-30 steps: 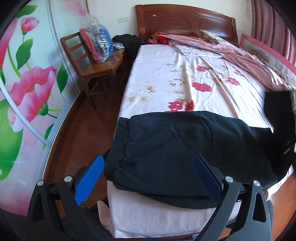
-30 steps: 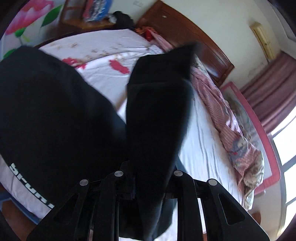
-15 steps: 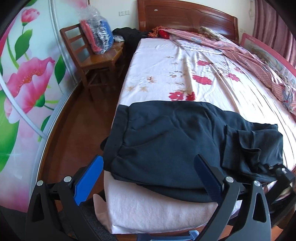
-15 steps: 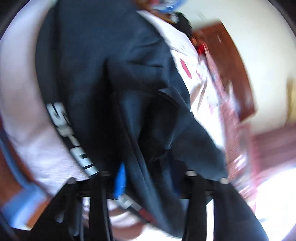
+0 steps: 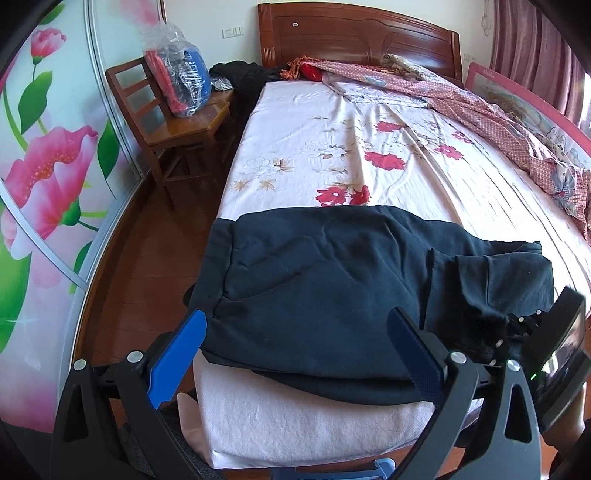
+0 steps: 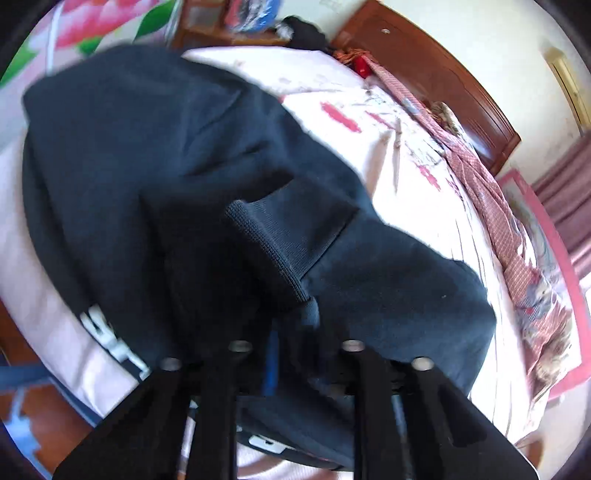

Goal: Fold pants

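Observation:
Dark navy pants [image 5: 332, 280] lie across the foot of the bed, waistband toward the left edge, with the leg end folded back on top at the right [image 5: 498, 280]. My left gripper [image 5: 299, 332] hovers open over the near hem, its blue pads wide apart and touching nothing. My right gripper [image 6: 291, 332] sits low at the right side of the pants, its jaws closing with the ribbed cuff [image 6: 280, 243] and dark cloth pinched between them. It also shows at the right edge of the left wrist view, my right gripper [image 5: 509, 328] buried in the fabric.
The bed [image 5: 351, 147] has a pink floral sheet, a crumpled red patterned quilt [image 5: 498, 110] along its right side and a wooden headboard [image 5: 354, 33]. A wooden chair [image 5: 173, 122] holding a plastic bag of clothes stands left of the bed on the wood floor. A floral wardrobe door [image 5: 48, 177] is at far left.
The right gripper came down from holding the pant leg up in the air and laid it over the pants on the bed. The left gripper stayed open, about in place.

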Demonstrator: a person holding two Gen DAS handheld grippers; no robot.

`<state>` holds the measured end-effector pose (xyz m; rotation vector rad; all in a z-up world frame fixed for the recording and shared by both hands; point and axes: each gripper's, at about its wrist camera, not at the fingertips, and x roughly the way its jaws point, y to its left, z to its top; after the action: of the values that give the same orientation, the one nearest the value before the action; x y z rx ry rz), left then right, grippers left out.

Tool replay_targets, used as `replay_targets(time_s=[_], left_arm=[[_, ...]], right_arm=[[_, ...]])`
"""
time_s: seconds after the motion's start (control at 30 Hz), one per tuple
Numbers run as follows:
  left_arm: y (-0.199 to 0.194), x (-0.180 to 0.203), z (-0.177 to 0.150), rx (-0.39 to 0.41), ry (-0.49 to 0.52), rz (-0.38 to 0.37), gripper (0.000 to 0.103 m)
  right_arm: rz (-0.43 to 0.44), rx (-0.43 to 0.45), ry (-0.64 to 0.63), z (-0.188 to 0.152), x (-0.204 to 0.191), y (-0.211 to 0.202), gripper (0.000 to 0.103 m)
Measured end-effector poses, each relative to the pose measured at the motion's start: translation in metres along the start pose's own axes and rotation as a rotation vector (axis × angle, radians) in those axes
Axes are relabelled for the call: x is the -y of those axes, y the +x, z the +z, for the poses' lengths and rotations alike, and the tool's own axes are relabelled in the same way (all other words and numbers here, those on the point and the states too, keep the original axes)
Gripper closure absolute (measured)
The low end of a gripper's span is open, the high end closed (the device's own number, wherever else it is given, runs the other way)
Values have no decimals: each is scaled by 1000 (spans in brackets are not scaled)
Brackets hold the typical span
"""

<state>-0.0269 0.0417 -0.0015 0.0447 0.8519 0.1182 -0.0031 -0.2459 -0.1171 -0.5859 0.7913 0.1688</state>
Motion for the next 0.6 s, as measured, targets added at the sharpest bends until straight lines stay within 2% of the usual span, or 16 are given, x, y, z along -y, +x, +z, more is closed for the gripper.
replay_targets(time_s=[0.1, 0.17, 0.23, 0.3, 0.33, 0.43, 0.57, 0.6], left_arm=[[2, -1, 0, -11, 0, -3, 4], [4, 1, -1, -10, 0, 0, 4], [6, 1, -1, -16, -6, -9, 4], [8, 4, 0, -36, -3, -14, 4], [8, 4, -1, -34, -1, -18, 4], [4, 4, -2, -28, 16, -8, 4], [0, 1, 0, -8, 13, -10, 4], [0, 1, 1, 0, 13, -5, 4]], right_arm=[[6, 77, 27, 14, -7, -30, 94], [25, 133, -20, 10, -21, -41, 94], [81, 104, -43, 7, -42, -25, 94], [5, 60, -142, 3, -64, -1, 83], [9, 56, -143, -1, -66, 7, 83], [125, 50, -35, 5, -39, -14, 81], [121, 88, 48, 4, 18, -58, 66], [125, 81, 88, 5, 39, -60, 65]])
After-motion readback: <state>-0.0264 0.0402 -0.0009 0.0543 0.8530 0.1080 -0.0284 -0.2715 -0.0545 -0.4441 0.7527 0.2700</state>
